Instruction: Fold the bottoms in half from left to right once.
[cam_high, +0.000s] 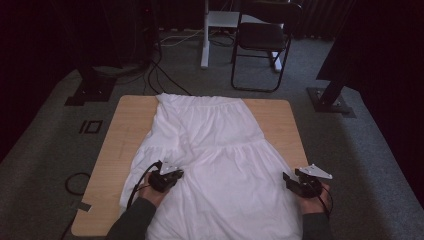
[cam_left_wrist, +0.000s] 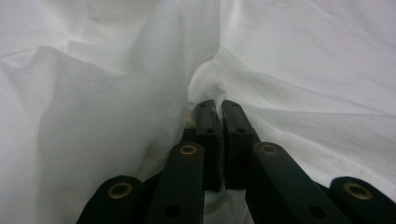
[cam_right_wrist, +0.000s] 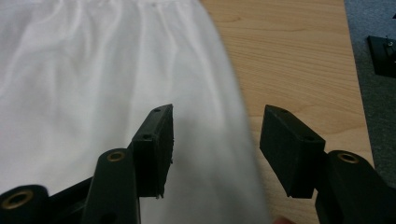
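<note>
Garment: a white skirt (cam_high: 220, 150) lies spread over the wooden worktop (cam_high: 125, 130), waistband at the far edge, hem toward the person, and overhangs the near edge.
Left claw: the left claw (cam_left_wrist: 217, 109) is pressed together on a fold of the white skirt, with a sliver of fabric between the jaw tips; in the high view it (cam_high: 172, 175) sits on the skirt's left part, near the gathered seam.
Right claw: the right claw (cam_right_wrist: 215, 140) stands spread, its jaws straddling the skirt's right edge without pressing it; the cloth's edge runs between them, bare worktop beyond. In the high view it (cam_high: 290, 180) hovers by the right hem.
Step in hand (judgement): the left side looks gripped and the right side not yet taken, likely ahead of a fold or a straightening pull.
Risk, thin pinch: the left claw seems to hold only a small pucker; a firm tug could slip it free.
Risk, missed edge: the right claw's far jaw sits over wood, so closing there may catch too little cloth or scrape the worktop.
Risk, uneven pull: moving one side alone would likely drag the skirt askew and bunch it.
Risk, overhang: the hanging hem could pull the skirt toward the person once it is lifted.
</note>
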